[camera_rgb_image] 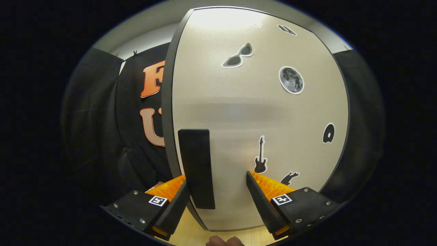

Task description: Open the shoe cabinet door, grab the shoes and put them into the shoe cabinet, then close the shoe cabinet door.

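Gripper view: tongs (216, 191) spread wide, flanking the black handle (197, 167) near the cabinet door (259, 112)'s left edge, neither finger pressing it.

handle (196, 167) on door (259, 112) | between hand-held gripper (216, 191) fingers

The shut cabinet door (259, 112) blocks the way just ahead. Its dark handle (197, 167) stands in the gap between the spread fingers (263, 201), nearer the left one, with room to its right.
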The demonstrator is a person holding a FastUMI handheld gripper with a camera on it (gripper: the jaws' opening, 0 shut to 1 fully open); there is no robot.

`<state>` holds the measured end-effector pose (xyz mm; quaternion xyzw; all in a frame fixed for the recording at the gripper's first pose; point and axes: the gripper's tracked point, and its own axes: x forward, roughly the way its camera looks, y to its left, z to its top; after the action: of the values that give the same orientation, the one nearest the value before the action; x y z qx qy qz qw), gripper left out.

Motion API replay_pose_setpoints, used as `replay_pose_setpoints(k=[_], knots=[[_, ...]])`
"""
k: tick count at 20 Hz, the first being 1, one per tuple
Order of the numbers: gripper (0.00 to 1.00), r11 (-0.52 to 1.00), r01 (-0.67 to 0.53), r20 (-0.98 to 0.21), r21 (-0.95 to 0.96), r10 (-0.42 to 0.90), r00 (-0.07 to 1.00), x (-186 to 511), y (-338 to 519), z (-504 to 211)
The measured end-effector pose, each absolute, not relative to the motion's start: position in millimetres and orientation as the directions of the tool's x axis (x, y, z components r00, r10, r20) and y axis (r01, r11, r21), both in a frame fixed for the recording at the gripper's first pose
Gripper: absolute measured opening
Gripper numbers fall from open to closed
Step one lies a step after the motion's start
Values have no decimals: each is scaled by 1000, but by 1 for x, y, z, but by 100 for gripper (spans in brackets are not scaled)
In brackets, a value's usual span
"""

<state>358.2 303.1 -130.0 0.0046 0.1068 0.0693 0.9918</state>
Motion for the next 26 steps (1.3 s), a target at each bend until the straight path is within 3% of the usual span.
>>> replay_pose_setpoints(k=[8, 10, 14, 26], knots=[[96, 991, -134, -193, 17, 134, 972, 363, 303, -131], [95, 989, -149, -245, 23, 150, 958, 360, 305, -140], [95, 980, -148, -300, 132, 181, 936, 338, 308, -151], [95, 992, -92, -259, 83, 110, 960, 227, 262, -118]])
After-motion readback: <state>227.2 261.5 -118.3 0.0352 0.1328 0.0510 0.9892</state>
